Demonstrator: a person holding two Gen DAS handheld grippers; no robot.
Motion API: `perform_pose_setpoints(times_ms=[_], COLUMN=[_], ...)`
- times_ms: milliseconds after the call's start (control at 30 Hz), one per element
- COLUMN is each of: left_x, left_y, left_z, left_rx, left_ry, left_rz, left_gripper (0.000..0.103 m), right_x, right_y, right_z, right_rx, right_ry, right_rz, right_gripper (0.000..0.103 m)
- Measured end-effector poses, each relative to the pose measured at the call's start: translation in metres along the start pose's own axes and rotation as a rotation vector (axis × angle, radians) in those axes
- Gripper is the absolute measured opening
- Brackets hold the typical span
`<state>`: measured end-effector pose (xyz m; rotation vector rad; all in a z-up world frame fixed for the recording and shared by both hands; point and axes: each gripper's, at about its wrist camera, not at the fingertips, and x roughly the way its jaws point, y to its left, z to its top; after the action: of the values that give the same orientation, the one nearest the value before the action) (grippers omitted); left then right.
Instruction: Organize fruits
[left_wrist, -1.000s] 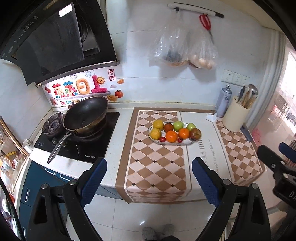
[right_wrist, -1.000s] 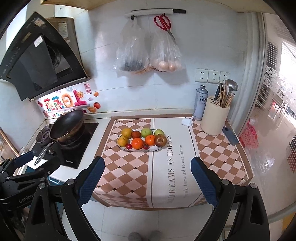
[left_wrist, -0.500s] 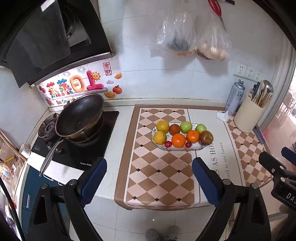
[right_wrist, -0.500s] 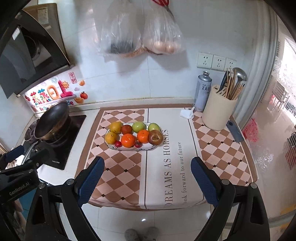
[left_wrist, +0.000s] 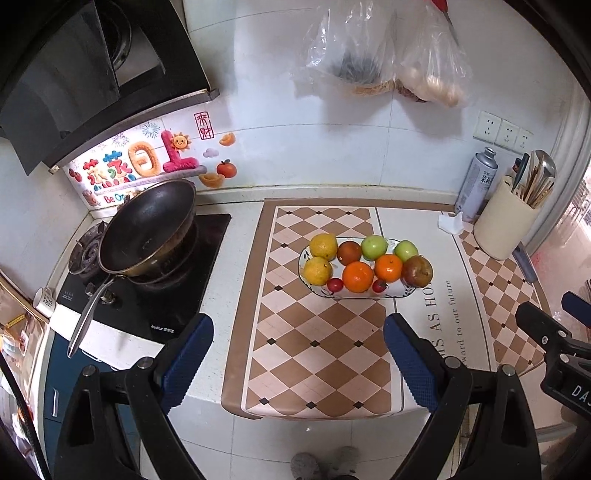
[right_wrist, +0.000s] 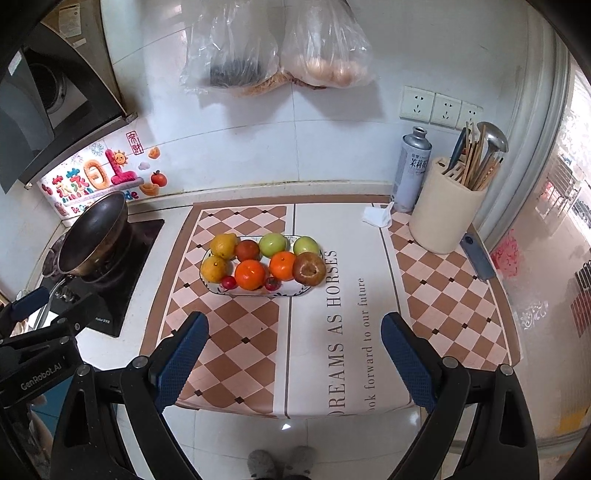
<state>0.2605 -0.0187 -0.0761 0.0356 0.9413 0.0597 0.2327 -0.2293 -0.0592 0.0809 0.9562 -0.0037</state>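
Kitchen bench (left_wrist: 424, 236) with patterned mat: the fruits (left_wrist: 357, 276) lie grouped by colour on an oval plate (left_wrist: 354, 293) at centre. Left gripper (left_wrist: 298, 360) and right gripper (right_wrist: 294, 354) hover near, both spread wide and empty, so the plate stays in view.

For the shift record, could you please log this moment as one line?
left claw: open, empty | right claw: open, empty | fruits: all on oval plate | plate: on checkered mat
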Motion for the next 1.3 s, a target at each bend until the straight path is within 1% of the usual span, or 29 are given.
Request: perform_pose_setpoints(times_ms=[67,300,900,1300], left_x=[0.0008,-0.0009,0.0002,-0.0015], left_y=[-0.0009,-0.0011,-0.0023,-0.0017], left_z=[0.0005,-0.0001,0.0009,0.0007], left_rx=[0.002,-0.008,-0.009,-0.008], left_ry=[-0.003,-0.017,-0.011,-0.012], left_rz=[0.0,-0.002,-0.02,-0.013], left_gripper=[0.102,0.102,0.102,0.102], right_x=[0.0001,-0.0025,-0.0032,-0.0058], right_y=[0.0,0.0011,0.0009,0.0019], right_z=[0.0002,0.0,0.0012,0.0008], right_rx=[0.002,-0.004,-0.003,-0.003], right_ry=[-0.006,-0.021,-0.02,-0.016], right_rz=[-0.009,-0.031,-0.034,-0.019], right_gripper=[0.101,0.101,0.101,0.101])
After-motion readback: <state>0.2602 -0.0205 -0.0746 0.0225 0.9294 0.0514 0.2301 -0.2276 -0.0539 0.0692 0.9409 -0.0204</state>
